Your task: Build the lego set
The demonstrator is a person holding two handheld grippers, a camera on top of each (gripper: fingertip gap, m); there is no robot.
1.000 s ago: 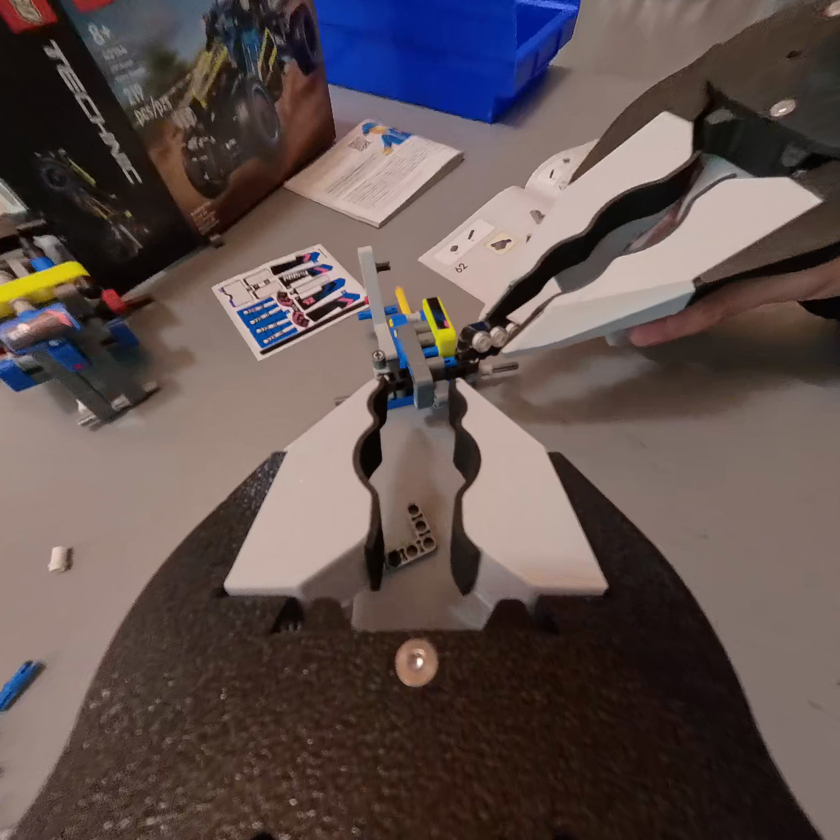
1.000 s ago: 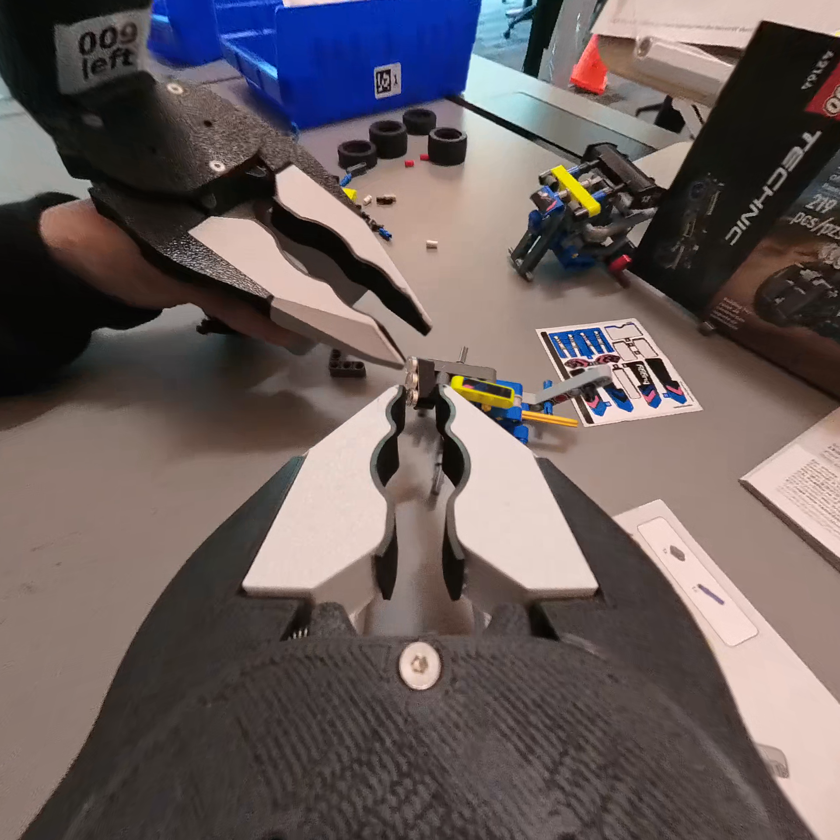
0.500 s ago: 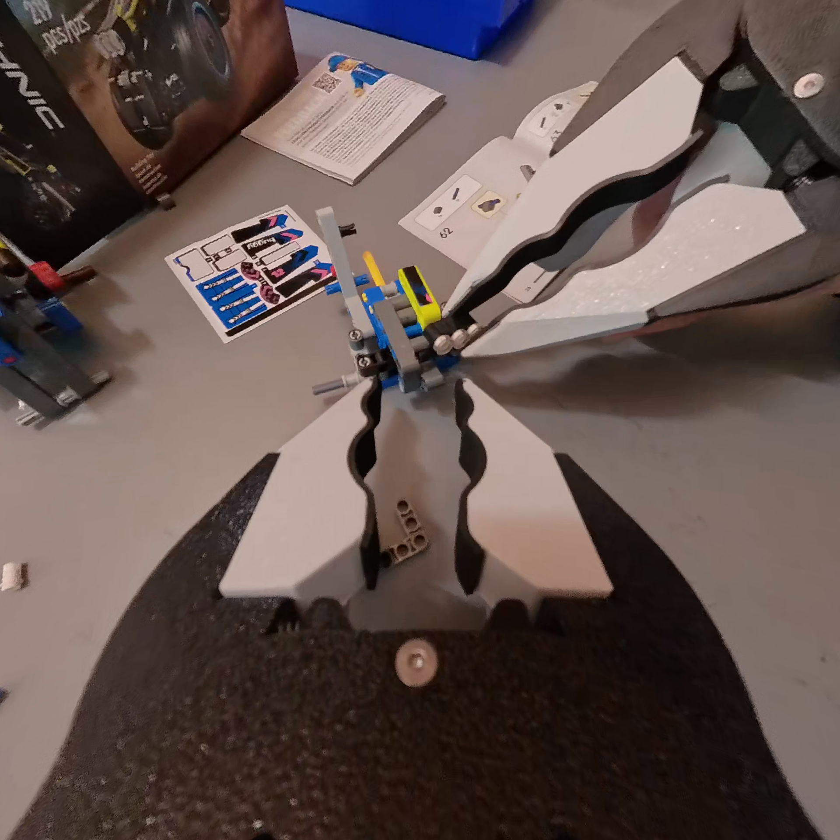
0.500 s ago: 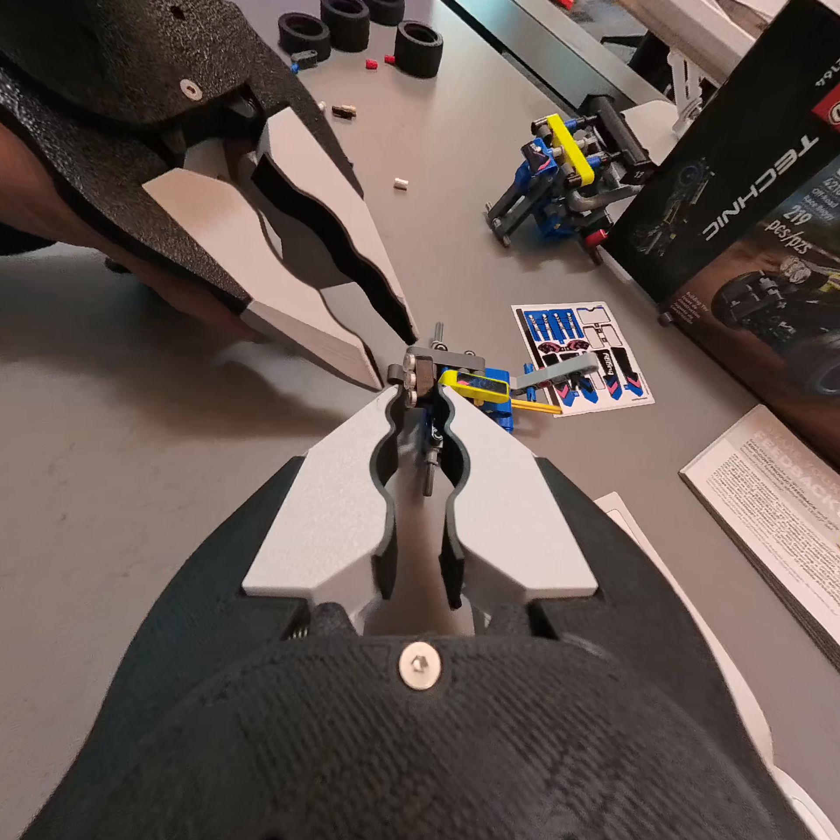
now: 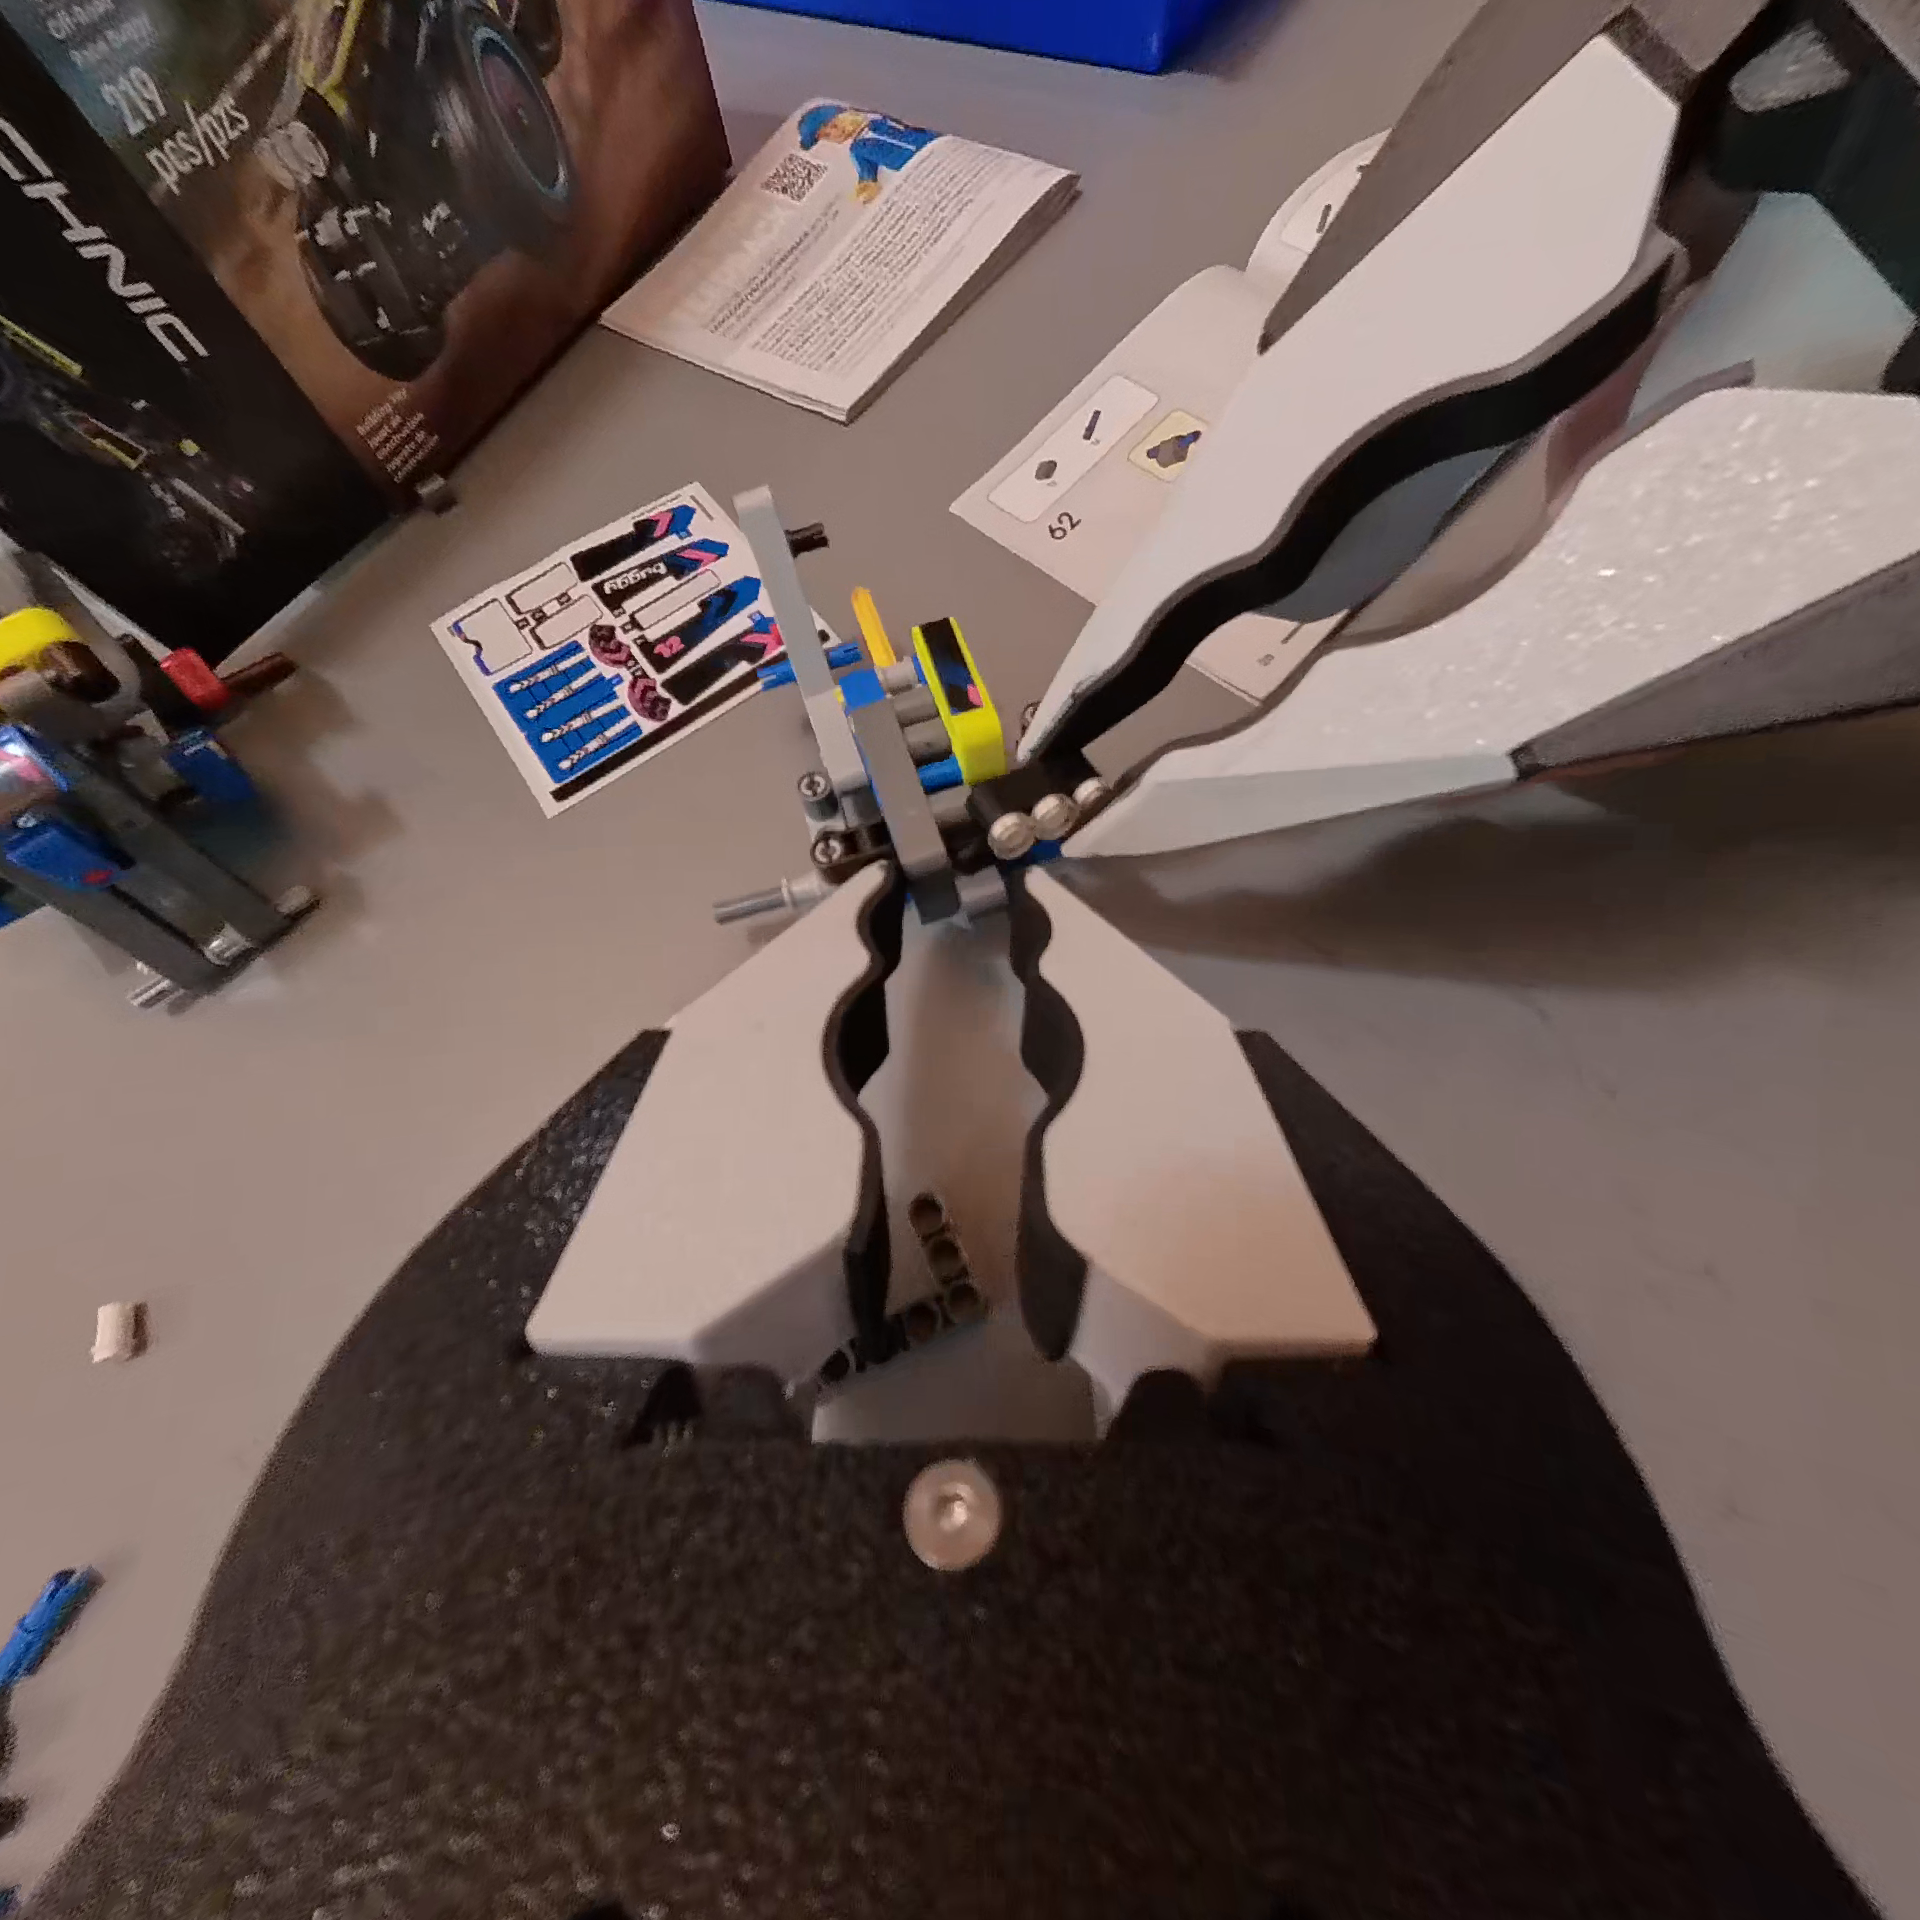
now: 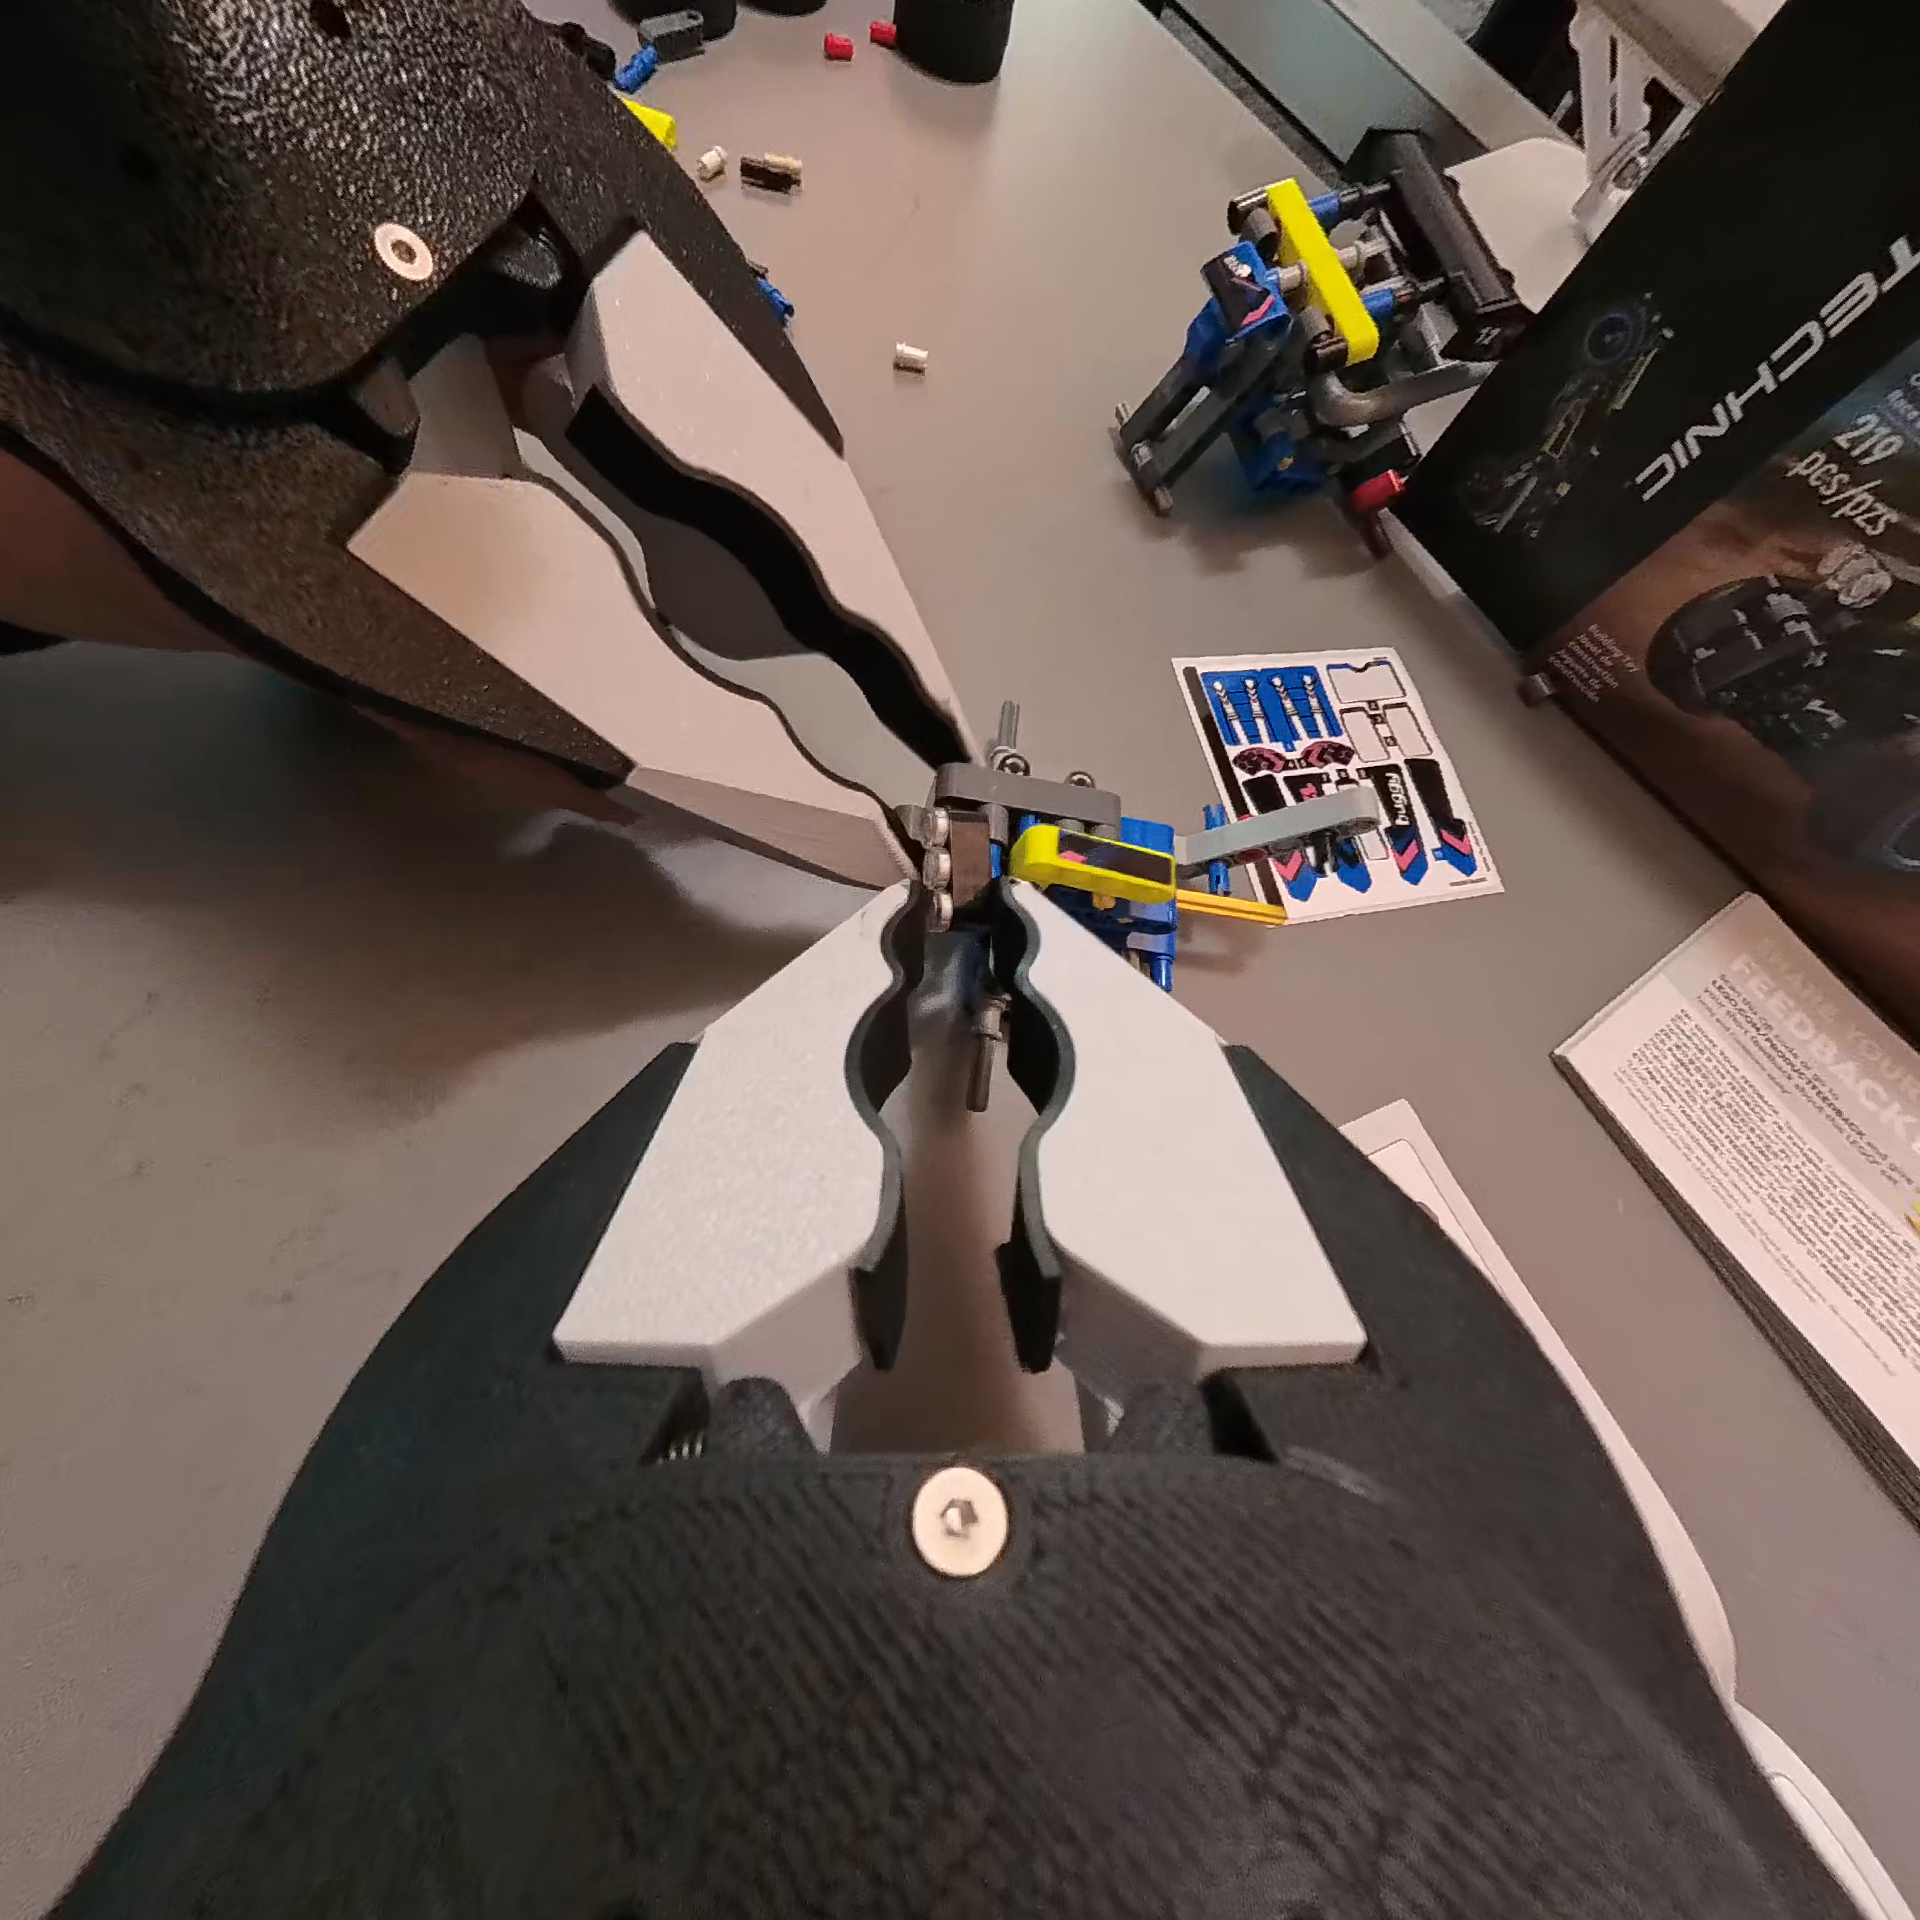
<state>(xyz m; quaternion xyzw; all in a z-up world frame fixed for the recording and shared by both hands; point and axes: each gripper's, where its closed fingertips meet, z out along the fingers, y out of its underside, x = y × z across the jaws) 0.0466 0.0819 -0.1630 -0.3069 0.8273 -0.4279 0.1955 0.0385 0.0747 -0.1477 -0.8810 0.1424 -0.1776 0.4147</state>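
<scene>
A small lego assembly [image 5: 894, 748] of blue, grey and yellow-green parts is held above the grey table between both grippers. My left gripper [image 5: 951, 894] is shut on its grey beam end. My right gripper [image 6: 956, 914] is shut on the end with the black block and silver pins, and a grey axle sticks out between its fingers. In the right wrist view the assembly [image 6: 1081, 862] sits past my fingertips, and the left gripper [image 6: 925, 821] comes in from the upper left. In the left wrist view the right gripper [image 5: 1049, 805] comes in from the upper right.
A sticker sheet [image 5: 623, 644] lies just beyond the assembly. The set's box [image 5: 260, 208] stands at the far left with a larger built section [image 5: 94, 790] beside it. A closed leaflet [image 5: 842, 270] and an open instruction booklet [image 5: 1122, 468] lie behind. A grey L-shaped beam [image 5: 935, 1268] lies under my left gripper. Only a small space, under 4 cm, lies between the two pairs of fingers.
Both grippers have kept their hold and swung together with the assembly, coming closer to each other's cameras. The box and the far table have slid out of the top of both views.
</scene>
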